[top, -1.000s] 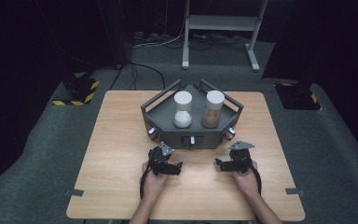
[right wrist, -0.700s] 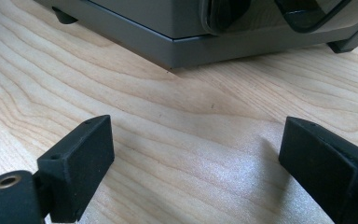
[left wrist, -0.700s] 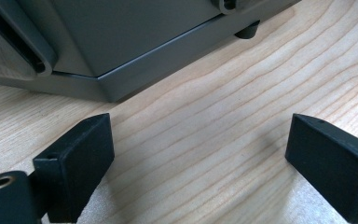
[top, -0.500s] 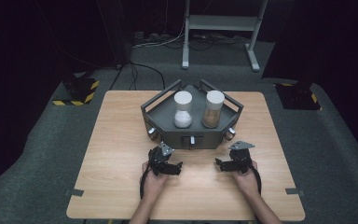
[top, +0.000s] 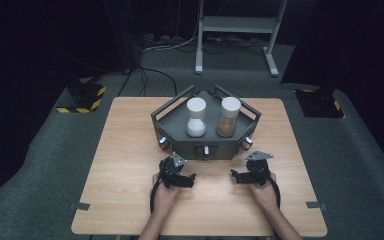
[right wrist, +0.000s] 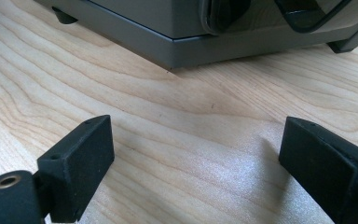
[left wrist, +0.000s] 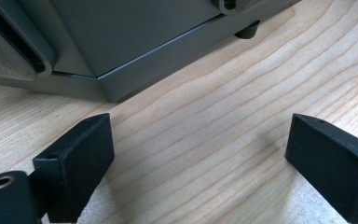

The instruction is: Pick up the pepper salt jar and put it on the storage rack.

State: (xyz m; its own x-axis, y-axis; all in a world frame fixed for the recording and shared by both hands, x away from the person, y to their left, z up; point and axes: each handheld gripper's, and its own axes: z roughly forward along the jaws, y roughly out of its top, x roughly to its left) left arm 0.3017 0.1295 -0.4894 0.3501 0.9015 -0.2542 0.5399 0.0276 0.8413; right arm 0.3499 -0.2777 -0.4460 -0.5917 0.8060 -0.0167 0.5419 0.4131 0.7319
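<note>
1. High view, table: a light wooden table (top: pixel 130 200) with a grey angular tray (top: pixel 172 120) standing at its far middle, with raised rails at the back and small knobs on the front faces.
2. Tray contents: a white-lidded jar of white powder (top: pixel 196 118) to the left and a white-lidded jar of brown powder (top: pixel 229 117) to the right, both upright, just beside each other but apart.
3. Left gripper (top: pixel 172 169): I see it held low over the table just in front of the tray's left front corner. In the left gripper view its jaws stand wide apart with only bare wood between them; it holds nothing. The tray's grey base (left wrist: pixel 135 51) fills the upper part of that view, near but not touched.
4. Right gripper (top: pixel 247 170): I see it near the tray's right front corner, well apart from the left one. In the right gripper view the jaws are likewise spread wide and empty, and the tray's lower edge (right wrist: pixel 191 44) lies ahead.
5. Step in hand, as I judge it: the start, an approach, with both tools poised before the tray and nothing yet grasped.
6. Next move, as I judge it: raise a gripper over the front wall, carry it forward to a jar, line the open jaws around its body and close. Care is needed not to knock the neighbouring jar or catch the rails.
</note>
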